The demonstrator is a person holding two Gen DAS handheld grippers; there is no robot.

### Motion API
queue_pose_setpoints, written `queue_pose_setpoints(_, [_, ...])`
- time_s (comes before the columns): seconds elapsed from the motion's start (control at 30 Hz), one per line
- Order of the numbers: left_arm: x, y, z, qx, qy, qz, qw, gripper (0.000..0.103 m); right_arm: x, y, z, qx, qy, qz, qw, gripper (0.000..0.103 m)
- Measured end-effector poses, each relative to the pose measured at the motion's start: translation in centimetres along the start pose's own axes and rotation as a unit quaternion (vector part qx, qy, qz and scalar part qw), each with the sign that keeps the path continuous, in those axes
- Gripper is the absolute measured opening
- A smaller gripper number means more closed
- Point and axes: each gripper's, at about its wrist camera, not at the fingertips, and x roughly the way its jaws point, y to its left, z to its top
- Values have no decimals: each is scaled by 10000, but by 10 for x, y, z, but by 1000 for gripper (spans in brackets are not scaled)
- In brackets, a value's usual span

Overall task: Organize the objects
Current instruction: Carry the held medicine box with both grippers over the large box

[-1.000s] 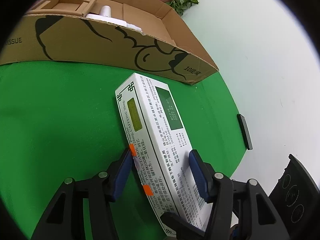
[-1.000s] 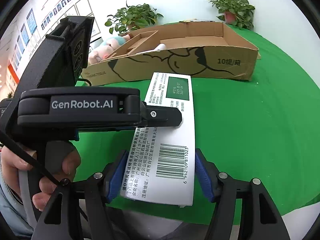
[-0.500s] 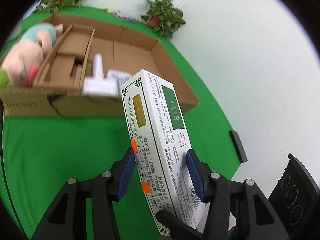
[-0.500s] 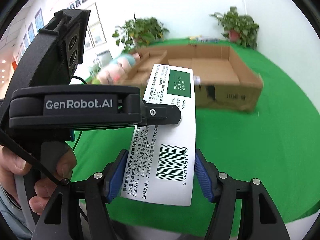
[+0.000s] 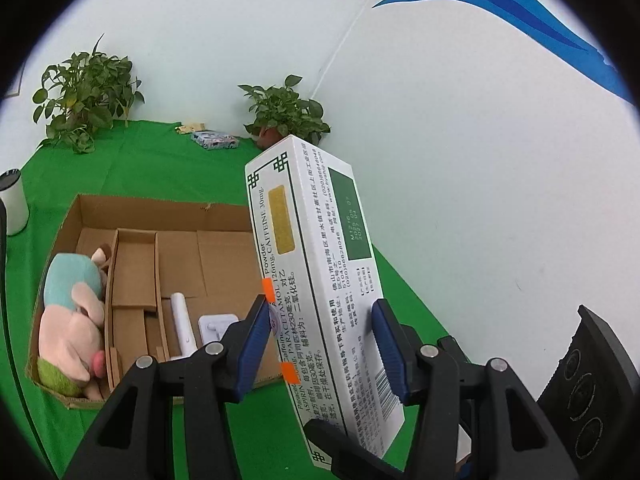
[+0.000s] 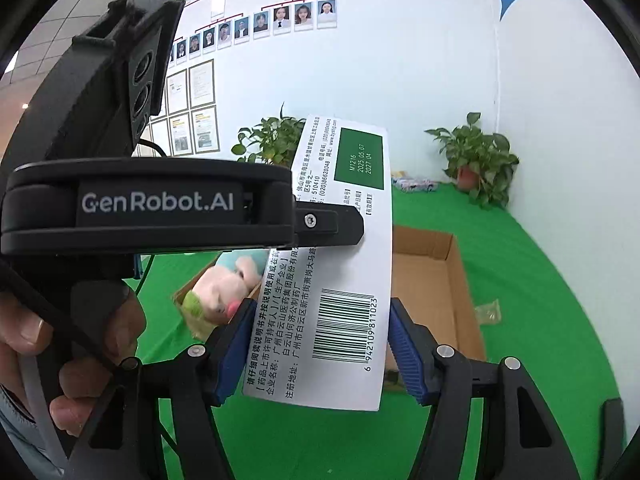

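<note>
Medicine carton (image 5: 316,288) sits clamped between both of my tools at once: the left tool (image 5: 320,344) pinches it across its narrow faces near the end closest to me, and the right tool (image 6: 320,344) pinches that same end across the broad barcode face. The left tool's jaws have just been closing a little, with the carton between them; its blue pads (image 5: 252,344) press on the sides. The right tool's pads (image 6: 404,344) are set against the carton's edges.

Everything turns on the cardboard box (image 5: 160,208), so I place things from it. The carton is held up in the air, on my side of the box and above its rim, with its long axis pointing away from me and tilted upward over the box's right half. Beyond and below the carton's far end lies the open right compartment (image 5: 224,256). A plush toy (image 5: 68,312) fills the left end, and white plastic pieces (image 5: 184,324) lie in the middle beside the dividers.

I judge the coming move to be forward and down into that right compartment. Both tools share the load; neither is clearly nearer.
</note>
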Motion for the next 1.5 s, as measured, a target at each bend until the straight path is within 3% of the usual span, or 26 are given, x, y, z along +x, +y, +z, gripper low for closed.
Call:
queue_pose_setpoints(0.17, [12,-7,33,117,61,17,9999,50,9,-12,33,59,14,-66,10000,62])
queue_pose_setpoints(0.3, [33,-6,63,62,278,35,9996,50,26,-27,57,201,290,-56,9994,61])
queue_pose_setpoints(0.5, [62,0,88,-110,528,-29,9985,49,53,-58,98,488,623,68,9968,61])
queue_pose_setpoints(0.7, [101,16,96,-208,830,76,9963,49,92,-85,115,555,934,139,9940,61])
queue_pose_setpoints(0.83, [134,28,83,-288,1193,217,9922,49,119,-98,100,749,1198,262,9896,61])
queue_pose_setpoints(1.07, [207,45,32,-407,2022,344,9779,49,169,-136,34,1273,1795,446,9745,61])
queue_pose_setpoints(1.3, [244,59,3,-520,2433,410,9677,49,197,-158,-15,1449,2229,449,9630,61])
queue_pose_setpoints(1.5, [264,73,-16,-684,2704,370,9596,49,204,-148,-52,1457,2516,346,9562,60])
